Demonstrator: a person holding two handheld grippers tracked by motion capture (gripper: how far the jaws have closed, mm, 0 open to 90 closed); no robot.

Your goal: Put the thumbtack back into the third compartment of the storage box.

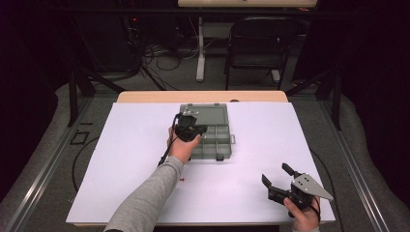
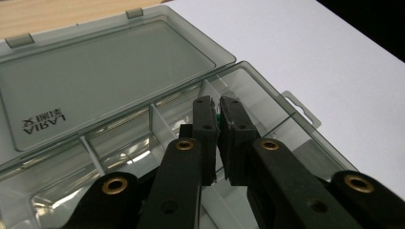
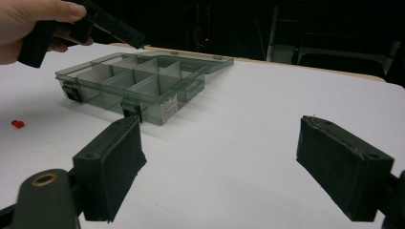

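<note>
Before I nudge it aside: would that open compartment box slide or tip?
The compartment box looks like thin clear plastic with mostly bare compartments, so probably light and apt to slide. Its lid lies flat behind, so tipping seems unlikely.

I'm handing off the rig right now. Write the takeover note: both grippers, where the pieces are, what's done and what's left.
Left gripper: shut on a small green piece, held above the open compartment box.
Right gripper: open, empty, low over the white table at the near right corner.
Box: mid-table, lid folded back flat; the compartments in sight look empty.
A small red piece lies on the table near the box's front left.
Done: green piece picked up. Left, probably: drop it into a compartment, then fetch the red one.
</note>
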